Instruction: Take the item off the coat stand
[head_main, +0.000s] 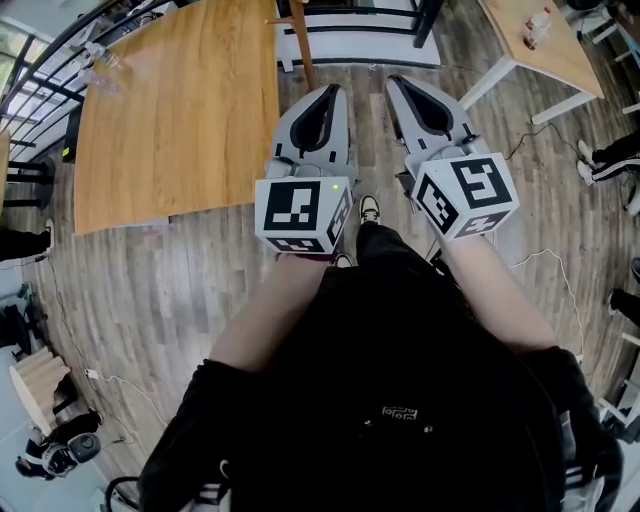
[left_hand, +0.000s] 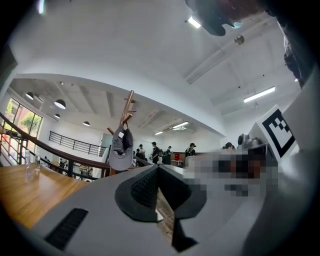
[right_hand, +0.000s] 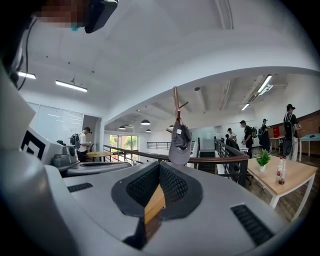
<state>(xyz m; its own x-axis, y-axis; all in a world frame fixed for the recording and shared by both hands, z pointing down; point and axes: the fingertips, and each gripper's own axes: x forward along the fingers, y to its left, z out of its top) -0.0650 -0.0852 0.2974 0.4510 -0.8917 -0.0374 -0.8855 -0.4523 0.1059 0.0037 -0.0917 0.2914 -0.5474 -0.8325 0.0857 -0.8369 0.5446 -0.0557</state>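
Judged light, soft and easy to crush: a grey cap (left_hand: 120, 150), hung on a peg of the wooden coat stand (left_hand: 128, 106), crown sagging downward, a small white label showing inside. Being cloth, probably not slippery and not fragile, with some stiffness only at the brim. Best to pinch the brim or the lower cloth edge, then to lift up and off the peg rather than to pull straight down, given a thin stand likely to tip. Now from left to right. At far left, a wooden surface (head_main: 170, 110) with a clear bottle (head_main: 108, 68) near its far corner. Next, the left tongs (head_main: 325, 105), clenched, pads pressed together with nothing between them, pointing level toward the stand. In the left gripper view, the cap up and to the left of the closed tips, far ahead and well apart from them. In the middle of the head view, only what is likely the pole (head_main: 302, 45) of the stand, at the top edge, just to the left of the left tips; no cap visible there. Next, the right tongs (head_main: 410, 100), also clenched and empty. In the right gripper view, the cap above and just to the right of the closed tips, again well apart. At far right, a second surface (right_hand: 300, 177) carrying a small plant (right_hand: 262, 159). Approach judged not yet complete; tongs to be released before any hold on the cap.
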